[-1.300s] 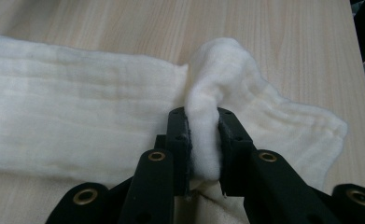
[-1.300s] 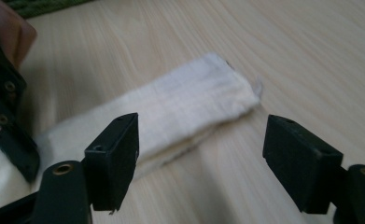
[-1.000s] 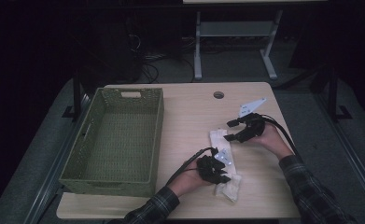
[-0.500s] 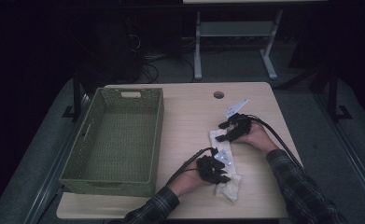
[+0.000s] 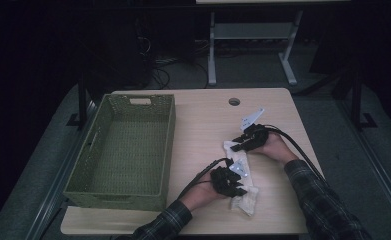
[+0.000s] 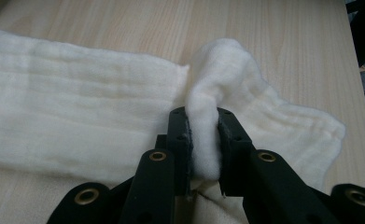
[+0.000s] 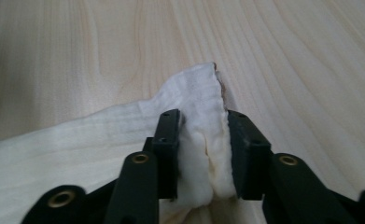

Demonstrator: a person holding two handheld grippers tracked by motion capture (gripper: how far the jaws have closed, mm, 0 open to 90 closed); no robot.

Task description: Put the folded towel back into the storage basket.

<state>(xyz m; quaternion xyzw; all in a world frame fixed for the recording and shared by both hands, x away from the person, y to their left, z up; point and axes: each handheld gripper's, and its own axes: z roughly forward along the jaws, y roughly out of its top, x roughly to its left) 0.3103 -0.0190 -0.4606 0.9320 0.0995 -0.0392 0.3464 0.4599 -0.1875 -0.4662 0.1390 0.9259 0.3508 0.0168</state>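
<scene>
White cloth [image 5: 242, 172], both ends pinched — table [image 5: 203, 125]

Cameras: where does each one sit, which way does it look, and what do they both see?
High view: sits above the person's side, looks forward and down on the table, basket, both forearms.
Left gripper view: rides the left gripper, looks along its black jaws pinching the white cloth.
Right gripper view: rides the right gripper, whose jaws have just been closing on a cloth corner.
Shared: the cloth on the wooden table.
</scene>
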